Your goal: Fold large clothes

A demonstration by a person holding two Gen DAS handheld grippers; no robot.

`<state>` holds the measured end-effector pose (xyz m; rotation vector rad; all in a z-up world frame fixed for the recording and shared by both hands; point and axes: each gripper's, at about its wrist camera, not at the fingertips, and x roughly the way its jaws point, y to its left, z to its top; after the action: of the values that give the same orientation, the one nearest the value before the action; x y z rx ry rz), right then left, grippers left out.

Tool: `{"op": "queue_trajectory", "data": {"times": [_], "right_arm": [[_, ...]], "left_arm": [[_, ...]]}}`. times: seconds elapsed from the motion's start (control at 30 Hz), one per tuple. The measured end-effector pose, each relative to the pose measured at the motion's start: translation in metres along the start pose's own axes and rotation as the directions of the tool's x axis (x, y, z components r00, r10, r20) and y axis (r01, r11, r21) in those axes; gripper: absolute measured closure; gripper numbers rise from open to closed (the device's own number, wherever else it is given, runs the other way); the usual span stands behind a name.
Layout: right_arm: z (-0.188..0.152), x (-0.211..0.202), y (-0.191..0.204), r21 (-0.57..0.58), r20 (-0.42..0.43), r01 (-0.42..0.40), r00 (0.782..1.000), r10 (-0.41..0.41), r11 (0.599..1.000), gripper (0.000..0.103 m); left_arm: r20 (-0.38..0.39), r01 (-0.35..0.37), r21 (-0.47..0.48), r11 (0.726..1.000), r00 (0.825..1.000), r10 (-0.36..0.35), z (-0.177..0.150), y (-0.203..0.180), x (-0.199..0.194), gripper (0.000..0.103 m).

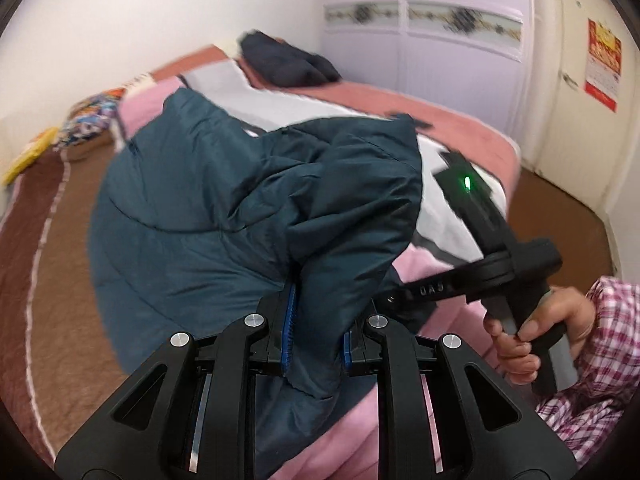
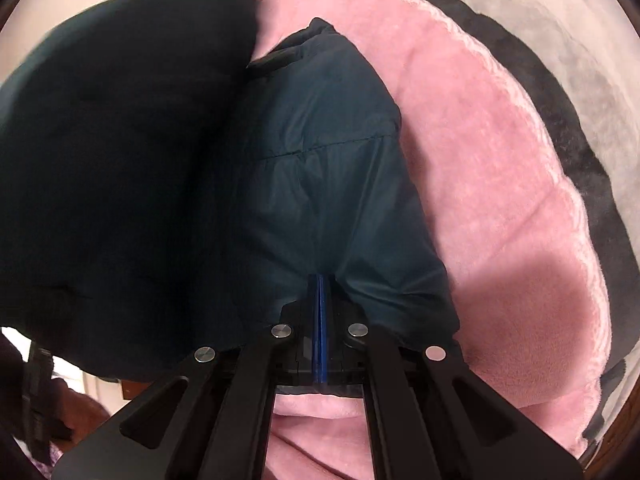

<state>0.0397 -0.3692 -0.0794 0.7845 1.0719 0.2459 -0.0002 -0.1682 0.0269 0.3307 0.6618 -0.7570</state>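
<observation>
A large dark teal padded jacket (image 1: 224, 200) hangs lifted over a bed with a pink fleece blanket (image 1: 344, 432). My left gripper (image 1: 318, 332) is shut on a thick fold of the jacket between its blue pads. My right gripper (image 2: 320, 292) is shut on another edge of the jacket (image 2: 328, 184), fabric bunched at its closed pads. In the left wrist view the right gripper body (image 1: 496, 256) shows to the right, held by a hand, its fingers hidden behind the jacket. The pink blanket (image 2: 500, 184) lies beneath in the right wrist view.
A dark garment (image 1: 288, 62) lies at the far end of the bed. Patterned pillows (image 1: 88, 116) sit at the left. A brown bedspread (image 1: 52, 264) covers the left side. A white wardrobe (image 1: 432, 52) and a door (image 1: 580, 80) stand behind.
</observation>
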Motion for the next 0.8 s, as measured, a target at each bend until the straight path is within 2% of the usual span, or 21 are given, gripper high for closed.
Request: {"op": "queue_trajectory", "data": {"times": [0.17, 0.37, 0.5, 0.53, 0.57, 0.7, 0.8], "right_arm": [[-0.002, -0.001, -0.012, 0.054, -0.001, -0.059, 0.998, 0.059, 0.997, 0.103], [-0.004, -0.004, -0.016, 0.067, -0.004, -0.079, 0.997, 0.079, 0.995, 0.103], [-0.002, -0.021, -0.02, 0.07, 0.028, -0.068, 0.997, 0.066, 0.995, 0.102], [0.001, -0.023, -0.024, 0.071, 0.035, -0.065, 0.997, 0.063, 0.995, 0.102], [0.001, -0.03, -0.025, 0.072, 0.048, -0.058, 0.997, 0.055, 0.996, 0.102], [0.0, -0.057, -0.023, 0.065, 0.1, -0.023, 0.995, 0.016, 0.998, 0.102], [0.005, -0.082, -0.018, 0.051, 0.151, 0.011, 0.988, -0.019, 0.999, 0.102]], "left_arm": [[-0.085, 0.053, 0.047, 0.998, 0.995, -0.049, -0.014, -0.014, 0.03, 0.086], [-0.133, 0.075, 0.067, 0.995, 0.989, -0.066, -0.011, -0.022, 0.039, 0.08], [-0.127, 0.098, 0.039, 0.994, 0.987, -0.093, -0.002, -0.021, 0.033, 0.063], [-0.123, 0.126, 0.023, 0.992, 0.985, -0.122, -0.001, -0.02, 0.028, 0.054], [-0.119, 0.153, 0.003, 0.988, 0.981, -0.152, -0.001, -0.02, 0.027, 0.051], [-0.086, 0.221, -0.056, 0.974, 0.971, -0.225, 0.002, -0.014, 0.008, 0.049], [-0.02, 0.241, -0.106, 0.965, 0.969, -0.245, 0.006, -0.001, -0.016, 0.049]]}}
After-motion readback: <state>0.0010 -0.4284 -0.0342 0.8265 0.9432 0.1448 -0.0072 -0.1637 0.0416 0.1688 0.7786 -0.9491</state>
